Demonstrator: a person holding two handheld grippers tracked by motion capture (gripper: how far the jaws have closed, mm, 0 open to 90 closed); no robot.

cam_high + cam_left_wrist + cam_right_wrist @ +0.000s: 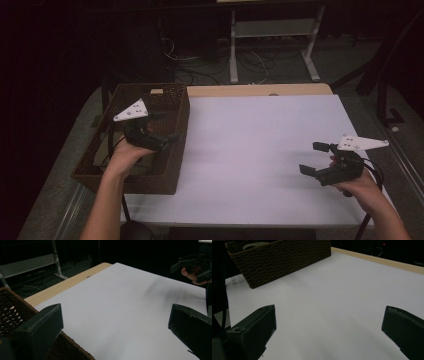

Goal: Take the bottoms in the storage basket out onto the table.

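A brown wicker basket (176,150) stands at the table's left side. A person's left hand holds my left gripper (167,127) above the basket's inside, jaws pointing right toward the white table top (260,150). In the left gripper view its jaws stand wide apart, so the left gripper (116,325) is open and holds nothing, with the basket's rim (15,312) just below it. Over the table's right part, my right gripper (312,158) is open and empty, pointing left. Between its spread jaws the right gripper (328,325) frames bare white surface, with the basket (287,260) farther off.
Something pale (105,155) lies inside the basket, too dim to make out. A strip of bare wood (250,90) runs along the table's far edge. Behind the table stand a white frame (270,30) and loose floor cables (250,62). The room is dark.
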